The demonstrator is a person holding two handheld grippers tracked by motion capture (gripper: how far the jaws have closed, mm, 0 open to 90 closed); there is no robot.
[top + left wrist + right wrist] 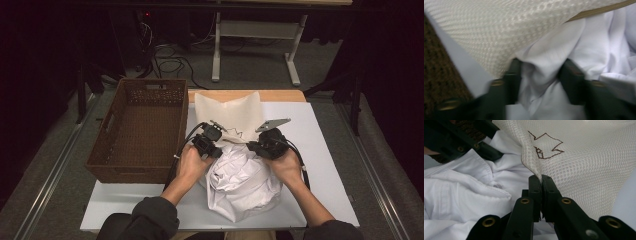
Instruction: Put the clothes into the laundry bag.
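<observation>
Dim workshop floor and trailing cables frame a white worktop (325, 150), where a person seated at six o'clock works two hand-held grippers over a crumpled white shirt (242, 182). That shirt lies heaped at the centre, its far end reaching toward a cream mesh laundry bag (235, 112) spread flat at twelve o'clock; a brown wicker basket (140, 130) stands at nine o'clock, just beside both. On the right gripper (541, 178) the fingers are clenched on a thin fold of the bag's edge, near its stitched brown emblem (546, 147). On the left gripper (540, 72) the fingers straddle a ridge of shirt cloth, but the blur hides whether they press it.

Risk lies with that left hold: if the fingers close on too shallow a pinch, the cloth may slip free as it is pushed toward the bag. On the right, the narrow bite on one layer of mesh may tear loose or fail to open the mouth, leaving the shirt bunched against it.
</observation>
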